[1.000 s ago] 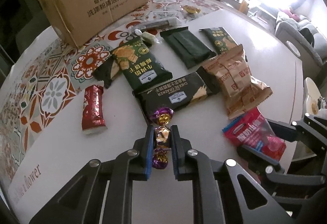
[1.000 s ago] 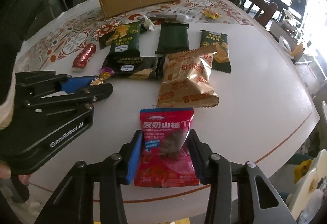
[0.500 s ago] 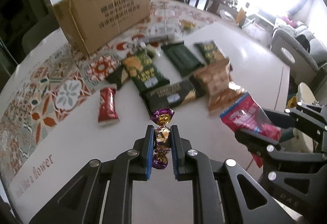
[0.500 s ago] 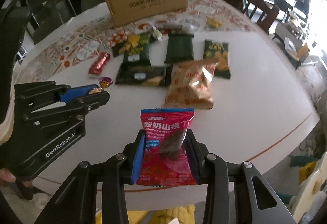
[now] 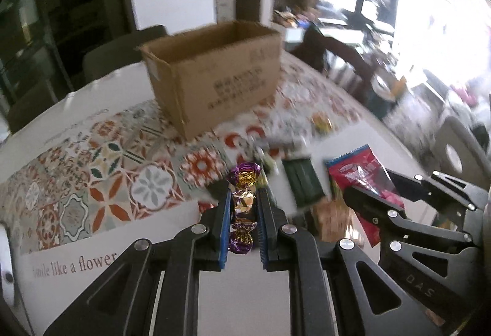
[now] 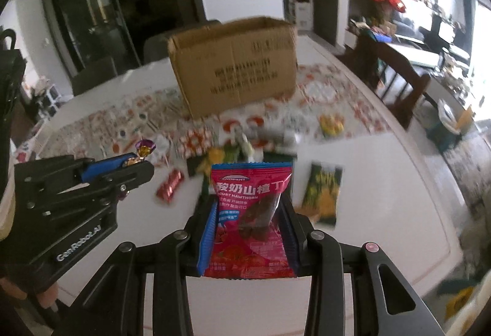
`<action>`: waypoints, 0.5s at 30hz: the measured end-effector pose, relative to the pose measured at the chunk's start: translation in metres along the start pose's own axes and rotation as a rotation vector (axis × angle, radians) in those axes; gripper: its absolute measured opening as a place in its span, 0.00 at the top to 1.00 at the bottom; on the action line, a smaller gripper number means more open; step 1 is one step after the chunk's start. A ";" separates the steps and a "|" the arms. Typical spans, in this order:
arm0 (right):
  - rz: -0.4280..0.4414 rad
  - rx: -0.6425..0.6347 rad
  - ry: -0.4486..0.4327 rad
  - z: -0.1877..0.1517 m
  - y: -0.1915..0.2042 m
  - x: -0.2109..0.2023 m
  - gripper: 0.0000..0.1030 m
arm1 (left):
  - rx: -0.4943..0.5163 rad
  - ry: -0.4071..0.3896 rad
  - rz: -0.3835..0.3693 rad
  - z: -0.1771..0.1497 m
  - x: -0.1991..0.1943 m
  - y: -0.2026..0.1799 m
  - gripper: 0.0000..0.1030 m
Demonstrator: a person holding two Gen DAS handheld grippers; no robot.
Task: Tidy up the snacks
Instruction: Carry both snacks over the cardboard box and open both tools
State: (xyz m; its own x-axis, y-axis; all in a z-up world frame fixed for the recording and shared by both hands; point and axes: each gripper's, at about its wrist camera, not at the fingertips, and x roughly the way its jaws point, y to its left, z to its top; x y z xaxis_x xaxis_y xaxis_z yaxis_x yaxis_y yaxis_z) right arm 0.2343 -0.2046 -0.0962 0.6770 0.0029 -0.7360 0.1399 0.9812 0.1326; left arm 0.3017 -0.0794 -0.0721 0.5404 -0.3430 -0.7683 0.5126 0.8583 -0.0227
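My left gripper (image 5: pixel 244 198) is shut on a purple and gold wrapped candy (image 5: pixel 244 199) and holds it above the table. The candy (image 6: pixel 144 149) also shows in the right wrist view, at the tip of the left gripper (image 6: pixel 135 164). My right gripper (image 6: pixel 250 204) is shut on a red hawthorn snack bag (image 6: pixel 250 219), held upright in the air. That bag (image 5: pixel 362 176) shows at the right of the left wrist view. An open cardboard box (image 5: pixel 214 75) stands at the far side of the table, beyond both grippers; it also shows in the right wrist view (image 6: pixel 236 66).
Several snack packs lie blurred on the white table (image 6: pixel 383 182): a dark green pack (image 5: pixel 302 181), a green cracker pack (image 6: pixel 322 192), a red wrapper (image 6: pixel 170 184), a yellow candy (image 6: pixel 331 124). A patterned mat (image 5: pixel 92 167) lies under the box. Chairs (image 6: pixel 399 72) stand around.
Both grippers have risen and tilted up with their loads. The box now sits nearer the middle of each view and the snacks on the table have dropped lower.
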 end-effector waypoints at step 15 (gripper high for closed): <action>0.235 -0.185 -0.083 0.113 -0.046 0.022 0.62 | -0.195 -0.164 0.165 0.091 0.004 -0.020 0.84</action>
State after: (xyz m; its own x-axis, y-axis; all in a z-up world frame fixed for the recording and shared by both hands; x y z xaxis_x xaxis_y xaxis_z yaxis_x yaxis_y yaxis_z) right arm 0.3244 -0.2718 -0.0435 0.7333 0.2252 -0.6416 -0.1561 0.9741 0.1634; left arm 0.3540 -0.1322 -0.0167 0.7143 -0.2365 -0.6587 0.2796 0.9592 -0.0412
